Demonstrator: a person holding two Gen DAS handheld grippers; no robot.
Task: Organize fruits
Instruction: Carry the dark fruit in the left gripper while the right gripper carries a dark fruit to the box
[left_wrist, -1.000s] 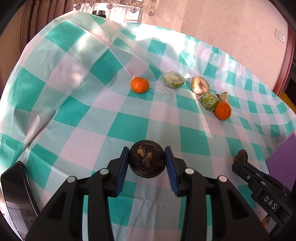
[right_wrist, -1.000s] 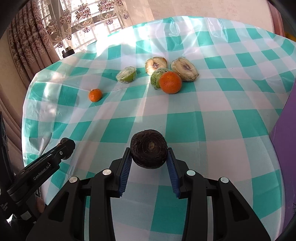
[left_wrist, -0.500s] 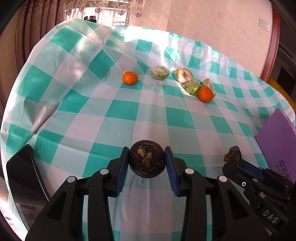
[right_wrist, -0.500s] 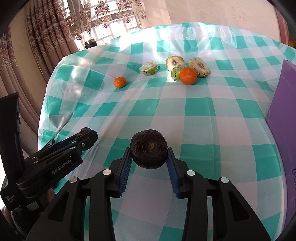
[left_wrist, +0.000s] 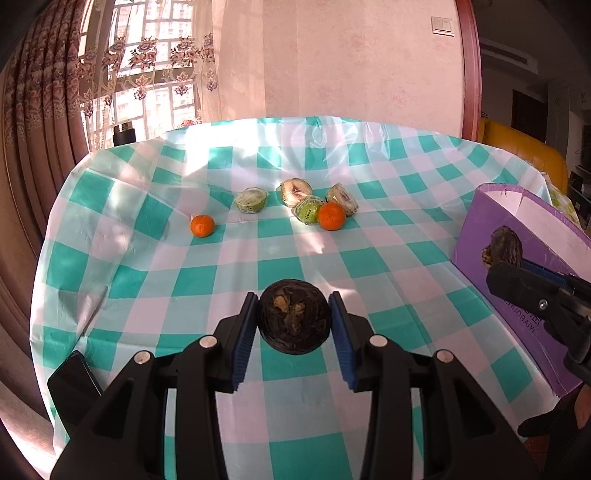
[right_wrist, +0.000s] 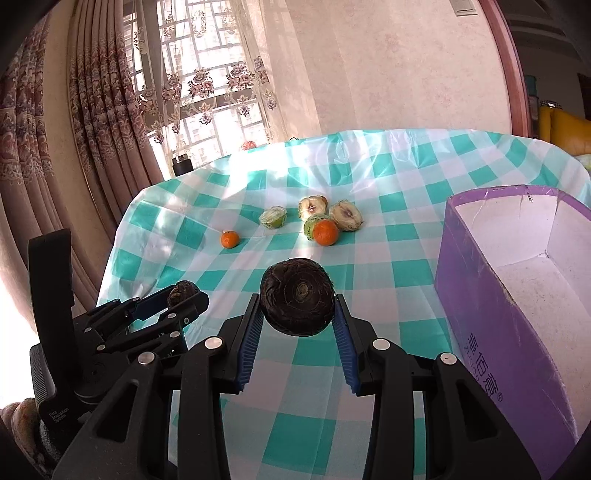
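Observation:
My left gripper (left_wrist: 293, 317) is shut on a dark brown round fruit (left_wrist: 293, 321), held above the checked tablecloth. My right gripper (right_wrist: 297, 314) is shut on a second dark brown round fruit (right_wrist: 297, 297), left of an open purple box (right_wrist: 480, 314). The box also shows at the right of the left wrist view (left_wrist: 476, 243). Farther back lie a small orange (left_wrist: 202, 225), a larger orange (left_wrist: 331, 216) and several plastic-wrapped fruit halves (left_wrist: 251, 199). The same group shows in the right wrist view (right_wrist: 325, 232).
A green-and-white checked cloth (left_wrist: 207, 280) covers the round table. A black phone (left_wrist: 74, 387) lies at its near left edge. A dark bottle (left_wrist: 123, 134) stands by the window behind. Curtains hang at the left; a yellow sofa (left_wrist: 524, 147) is at the far right.
Both grippers have pulled back and risen with their dark fruits, so the fruit group looks farther away. The purple box has come into fuller view on the right.

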